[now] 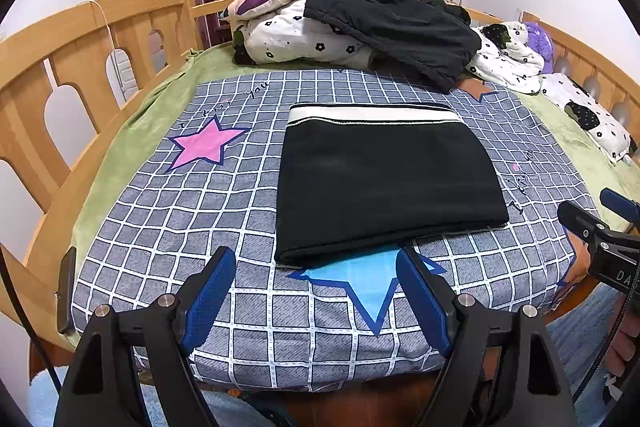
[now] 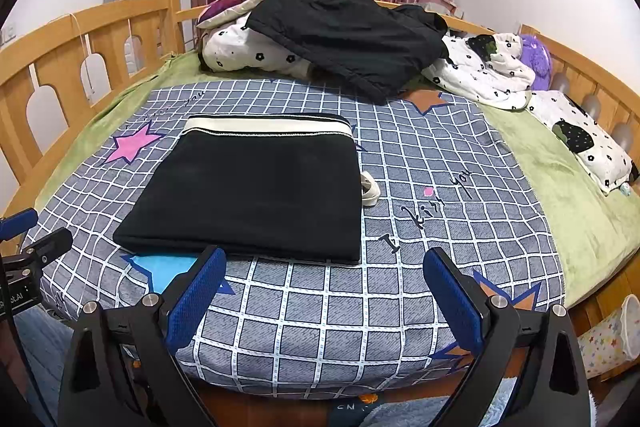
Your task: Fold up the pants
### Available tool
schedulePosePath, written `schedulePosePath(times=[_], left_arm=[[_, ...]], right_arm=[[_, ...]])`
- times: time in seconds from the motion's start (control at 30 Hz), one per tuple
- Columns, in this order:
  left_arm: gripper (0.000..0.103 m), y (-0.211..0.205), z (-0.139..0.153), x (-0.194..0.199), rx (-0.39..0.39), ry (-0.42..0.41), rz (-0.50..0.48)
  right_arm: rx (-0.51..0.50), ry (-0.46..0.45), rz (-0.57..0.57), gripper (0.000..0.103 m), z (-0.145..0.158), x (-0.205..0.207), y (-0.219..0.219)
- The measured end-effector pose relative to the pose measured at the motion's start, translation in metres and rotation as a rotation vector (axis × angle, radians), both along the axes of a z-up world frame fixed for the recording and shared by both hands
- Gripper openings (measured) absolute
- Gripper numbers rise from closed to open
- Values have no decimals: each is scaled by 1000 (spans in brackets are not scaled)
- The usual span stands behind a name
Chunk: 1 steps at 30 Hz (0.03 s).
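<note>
The black pants [image 1: 384, 187] lie folded into a flat rectangle on the checked bed cover [image 1: 160, 227]; soft, light, likely floppy, best pinched at the near folded edge. Left tool [image 1: 316, 267] and right tool [image 2: 324, 267] hover wide, empty.

Folded pants [image 1: 384, 187] lie mid-bed near front edge; clothes pile [image 1: 392, 23] on bedding [image 1: 288, 39] at far edge.
</note>
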<state>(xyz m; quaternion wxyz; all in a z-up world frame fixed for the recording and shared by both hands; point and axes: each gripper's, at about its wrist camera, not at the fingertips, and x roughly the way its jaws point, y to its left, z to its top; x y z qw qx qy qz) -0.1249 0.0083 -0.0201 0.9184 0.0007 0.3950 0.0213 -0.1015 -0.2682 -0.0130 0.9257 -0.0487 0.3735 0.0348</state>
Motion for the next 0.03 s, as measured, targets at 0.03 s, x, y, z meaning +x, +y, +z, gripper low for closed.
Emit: schedulePosePath(times=[0.03], left_arm=[[81,0,0,0,1,-1,-1]], right_arm=[[1,-1,1,98,0,0,0]])
